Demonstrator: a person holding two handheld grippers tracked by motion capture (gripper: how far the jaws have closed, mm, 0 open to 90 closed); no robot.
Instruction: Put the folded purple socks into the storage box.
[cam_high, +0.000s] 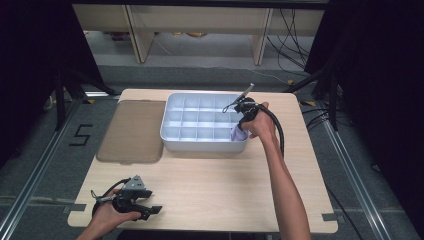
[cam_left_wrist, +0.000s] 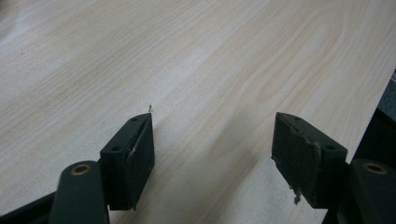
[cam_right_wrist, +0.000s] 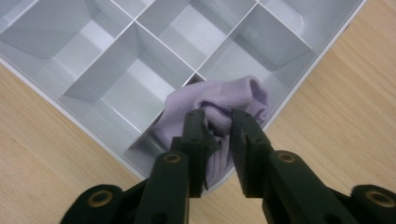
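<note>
High view: a pale grey plastic divided tray (cam_high: 172, 131) stood on the table; the right gripper (cam_high: 240, 131) was held over its 4 o'clock corner.
Left gripper view: the left gripper (cam_left_wrist: 212, 140) was seen with jaws apart, idle.
Right gripper view: a lilac knitted cloth (cam_right_wrist: 219, 100) was clamped over that corner compartment.
Step judged: placing; lowering and release called for.

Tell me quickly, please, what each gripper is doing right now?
Left gripper: jaws open, holding nothing, above the table.
Right gripper: jaws shut on the purple cloth at the tray corner.
</note>
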